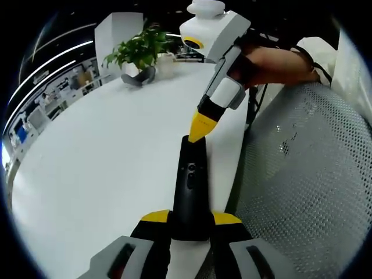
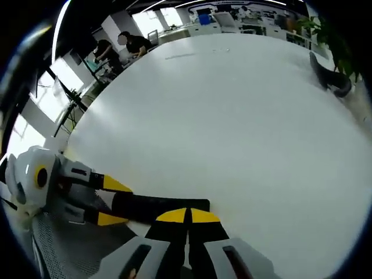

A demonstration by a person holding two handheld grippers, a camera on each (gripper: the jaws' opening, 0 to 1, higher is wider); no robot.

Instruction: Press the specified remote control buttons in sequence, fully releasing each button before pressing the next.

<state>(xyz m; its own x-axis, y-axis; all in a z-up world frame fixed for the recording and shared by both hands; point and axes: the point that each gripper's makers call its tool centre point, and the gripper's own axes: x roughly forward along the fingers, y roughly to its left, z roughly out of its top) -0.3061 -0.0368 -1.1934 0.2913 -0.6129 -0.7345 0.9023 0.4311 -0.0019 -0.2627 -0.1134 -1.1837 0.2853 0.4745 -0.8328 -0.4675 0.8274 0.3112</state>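
A slim black remote (image 1: 190,186) stands lengthwise between the yellow-tipped jaws of my left gripper (image 1: 190,218), which is shut on its near end. My right gripper (image 1: 199,131) comes in from the upper right, held by a hand (image 1: 279,61). Its yellow tips are pressed together and rest on the remote's far end. In the right gripper view, my right gripper (image 2: 187,216) is shut with its tips against the remote (image 2: 157,207). The left gripper (image 2: 119,201) clamps the remote from the left.
The white table (image 1: 116,151) stretches far behind the remote, which sits near the table's edge. A potted plant (image 1: 142,49) and a dark curved object (image 1: 138,78) stand at the far end. A grey mesh chair (image 1: 308,174) is beside the edge. People sit at desks (image 2: 131,43) beyond.
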